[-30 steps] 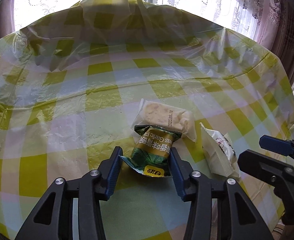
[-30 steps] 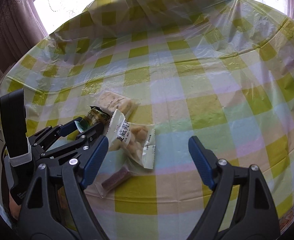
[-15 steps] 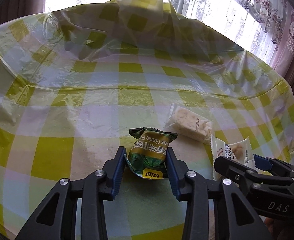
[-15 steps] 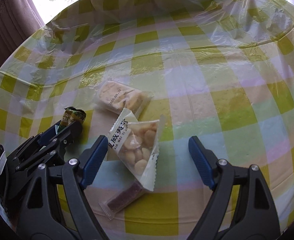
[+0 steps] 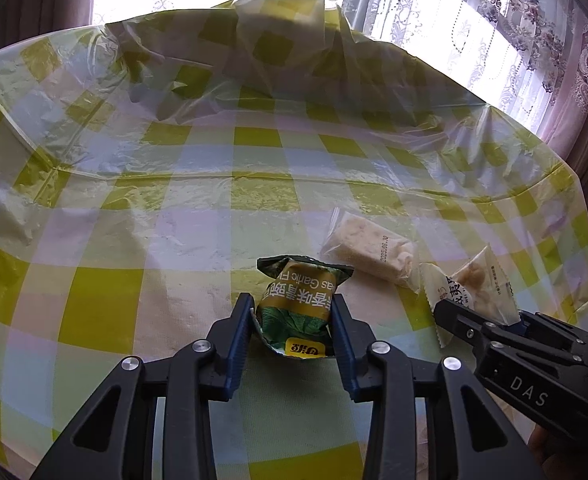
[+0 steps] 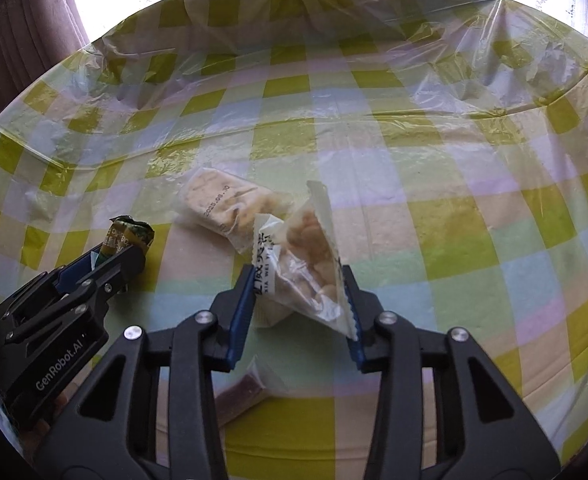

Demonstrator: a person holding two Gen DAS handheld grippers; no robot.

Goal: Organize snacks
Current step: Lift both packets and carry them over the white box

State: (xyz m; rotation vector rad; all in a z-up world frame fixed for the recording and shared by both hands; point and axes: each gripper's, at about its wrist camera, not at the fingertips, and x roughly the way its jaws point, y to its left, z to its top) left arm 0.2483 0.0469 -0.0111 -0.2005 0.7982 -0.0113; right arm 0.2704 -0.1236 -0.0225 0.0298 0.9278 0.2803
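Left wrist view: left gripper (image 5: 292, 322) is clamped on the green garlic snack packet (image 5: 298, 308), both blue pads pressing its sides, packet just above the checked tablecloth (image 5: 142, 240). At 2 o'clock from the packet, a clear-wrapped biscuit bar (image 5: 369, 249) lies flat on the cloth. At 3 o'clock, the right gripper (image 5: 509, 322) enters from the edge, with the white puff bag (image 5: 473, 286) at its tip. Lace curtains (image 5: 433, 12) at 12 to 2 o'clock behind the table. Right wrist view: right gripper (image 6: 299, 292) is closed on the white puff bag (image 6: 305, 264), bag tilted and crumpled between the pads. Biscuit bar (image 6: 224, 204) lies at 11 o'clock, touching or just behind the bag. Left gripper (image 6: 106, 268) at 9 o'clock holds the green packet (image 6: 128, 236). A brown wrapped bar (image 6: 242, 394) lies at 6 o'clock under the fingers.
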